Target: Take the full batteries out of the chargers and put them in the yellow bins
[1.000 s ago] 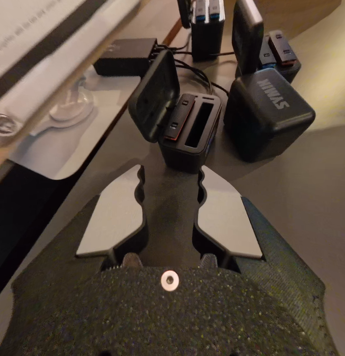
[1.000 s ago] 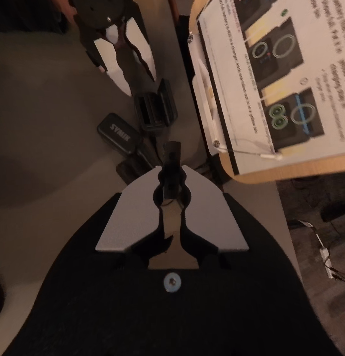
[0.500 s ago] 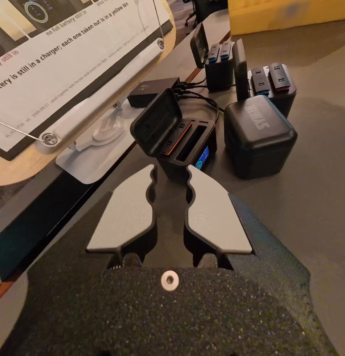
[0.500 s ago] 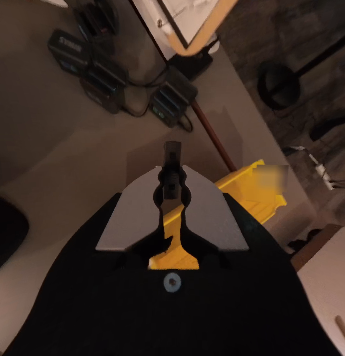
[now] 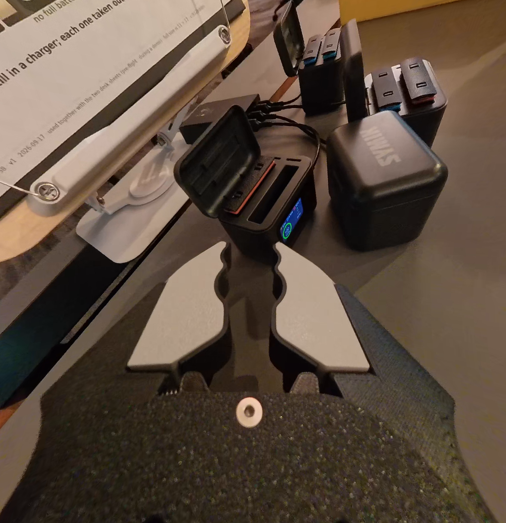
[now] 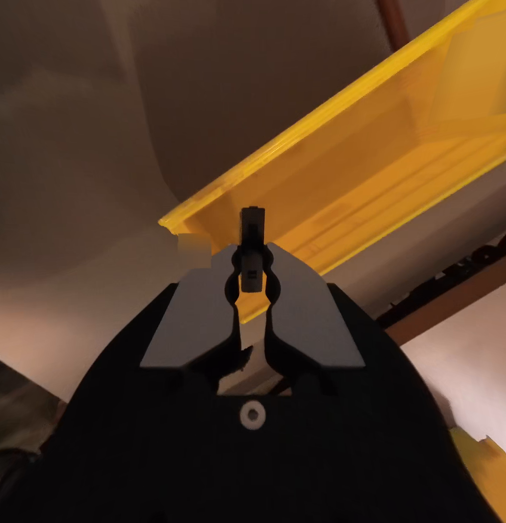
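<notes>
1. My right gripper point(image 6: 251, 249): jaws clamped on a slim black battery point(image 6: 252, 249), held upright, its top end standing out past the fingertips.

2. Yellow bin point(image 6: 345, 158): lies directly behind and below the held battery, running diagonally across the right wrist view; what I can see of its inside shows bare yellow wall. The battery is over the bin's near end, not resting in it as far as I can tell.

3. My left gripper point(image 5: 250, 252): jaws parted, holding nothing, tips just short of the nearest charger.

4. Open charger point(image 5: 270, 209): black, lid point(image 5: 217, 161) tipped up to the left, lit screen point(image 5: 291, 220) on its front. One battery with a red edge point(image 5: 251, 184) sits in the slot nearest the lid; the slot beside it point(image 5: 274, 192) is vacant.

5. Closed charger case point(image 5: 384, 178): just right of item 4.

6. Two further open chargers behind: one point(image 5: 321, 62) with blue-edged batteries, one point(image 5: 407, 87) with a blue-edged and a red-edged battery.

7. Black power hub point(image 5: 217, 116): cables run from it to the chargers.

8. Instruction board point(image 5: 90, 70): printed sheet on a white stand, left of the grey desk point(image 5: 430, 311).
</notes>
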`<state>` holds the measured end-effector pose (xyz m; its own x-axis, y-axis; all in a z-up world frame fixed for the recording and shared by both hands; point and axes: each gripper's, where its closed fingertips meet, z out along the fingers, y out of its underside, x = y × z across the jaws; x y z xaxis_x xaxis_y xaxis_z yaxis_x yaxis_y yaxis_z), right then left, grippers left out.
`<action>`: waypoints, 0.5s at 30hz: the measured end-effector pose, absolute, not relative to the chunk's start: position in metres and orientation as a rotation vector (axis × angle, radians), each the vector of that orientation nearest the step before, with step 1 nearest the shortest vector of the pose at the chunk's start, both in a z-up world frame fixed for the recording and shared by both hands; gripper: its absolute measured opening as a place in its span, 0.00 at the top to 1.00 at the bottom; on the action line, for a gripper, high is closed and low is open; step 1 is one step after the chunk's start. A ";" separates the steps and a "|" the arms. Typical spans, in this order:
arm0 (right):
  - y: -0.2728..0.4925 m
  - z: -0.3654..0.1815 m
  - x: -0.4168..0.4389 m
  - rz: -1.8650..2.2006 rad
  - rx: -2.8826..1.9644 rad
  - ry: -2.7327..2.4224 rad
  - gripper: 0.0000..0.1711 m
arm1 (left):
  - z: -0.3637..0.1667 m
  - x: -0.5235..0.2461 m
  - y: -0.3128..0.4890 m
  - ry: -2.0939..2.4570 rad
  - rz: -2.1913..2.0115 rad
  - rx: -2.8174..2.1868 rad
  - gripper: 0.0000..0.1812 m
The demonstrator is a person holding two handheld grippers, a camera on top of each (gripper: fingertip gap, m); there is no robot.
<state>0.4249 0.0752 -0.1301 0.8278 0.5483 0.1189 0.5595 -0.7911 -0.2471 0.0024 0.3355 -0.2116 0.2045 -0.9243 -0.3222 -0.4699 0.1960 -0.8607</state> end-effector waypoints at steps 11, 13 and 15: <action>0.063 -0.199 0.414 -0.136 -2.700 -1.202 0.92 | -0.207 -0.004 0.346 1.357 -0.515 -1.442 0.85; 0.061 -0.204 0.411 -0.139 -2.676 -1.239 0.92 | -0.208 -0.006 0.350 1.346 -0.497 -1.450 0.85; 0.060 -0.208 0.408 -0.138 -2.657 -1.265 0.92 | -0.209 -0.007 0.352 1.341 -0.495 -1.463 0.85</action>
